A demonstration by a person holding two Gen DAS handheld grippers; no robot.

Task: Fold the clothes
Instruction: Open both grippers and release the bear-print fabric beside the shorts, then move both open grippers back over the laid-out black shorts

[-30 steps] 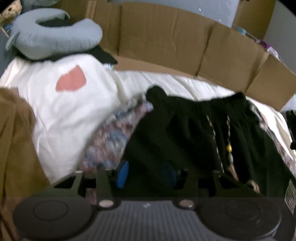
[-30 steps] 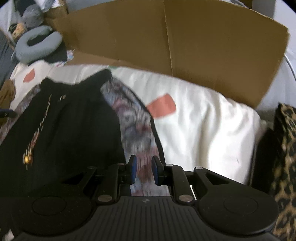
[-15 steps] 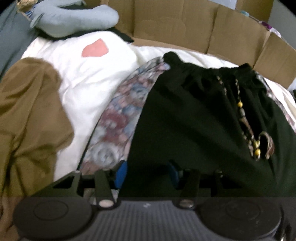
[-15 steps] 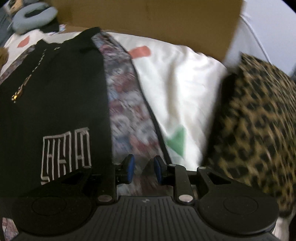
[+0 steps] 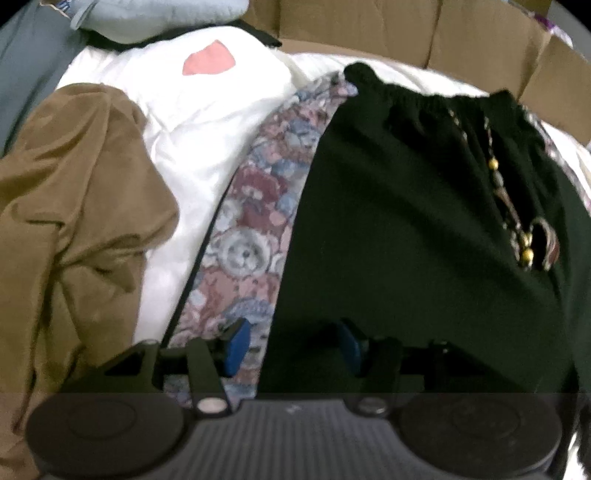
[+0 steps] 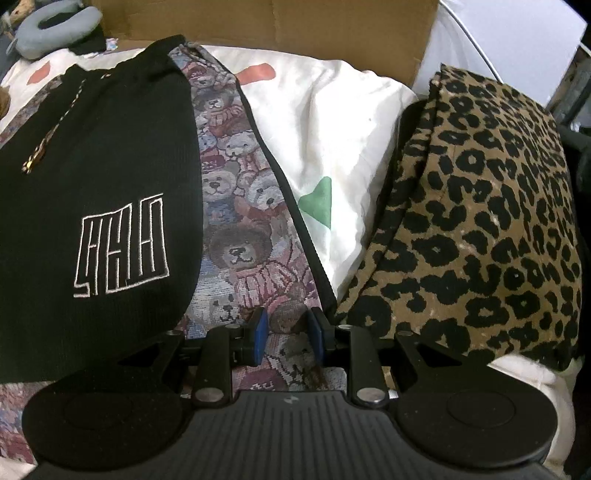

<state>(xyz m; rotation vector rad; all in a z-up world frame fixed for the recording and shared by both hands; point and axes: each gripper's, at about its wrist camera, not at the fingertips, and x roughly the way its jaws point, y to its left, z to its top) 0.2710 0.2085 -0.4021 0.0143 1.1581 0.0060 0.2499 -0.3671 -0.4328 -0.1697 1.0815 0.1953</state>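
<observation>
Black shorts [image 5: 406, 221] with a beaded drawstring [image 5: 524, 240] lie flat on a teddy-bear print cloth [image 5: 251, 229]. My left gripper [image 5: 291, 347] is open and low over the shorts' left edge, one pad over the bear cloth and the other over the black fabric. In the right wrist view the same black shorts [image 6: 92, 147] show a white stitched logo [image 6: 122, 243]. My right gripper [image 6: 288, 336] hovers over the bear print cloth [image 6: 240, 221], just right of the shorts. Its jaws are partly open with nothing between them.
A brown garment [image 5: 74, 203] is heaped at the left. A leopard-print garment [image 6: 480, 221] lies at the right. Everything rests on a white duvet [image 6: 332, 129] with coloured patches. Cardboard walls [image 5: 406, 29] and a grey neck pillow [image 6: 55, 26] stand behind.
Both grippers drew back along the shorts toward the hem. The logo and leopard garment came into the right view, the brown garment into the left. The right jaws spread slightly.
</observation>
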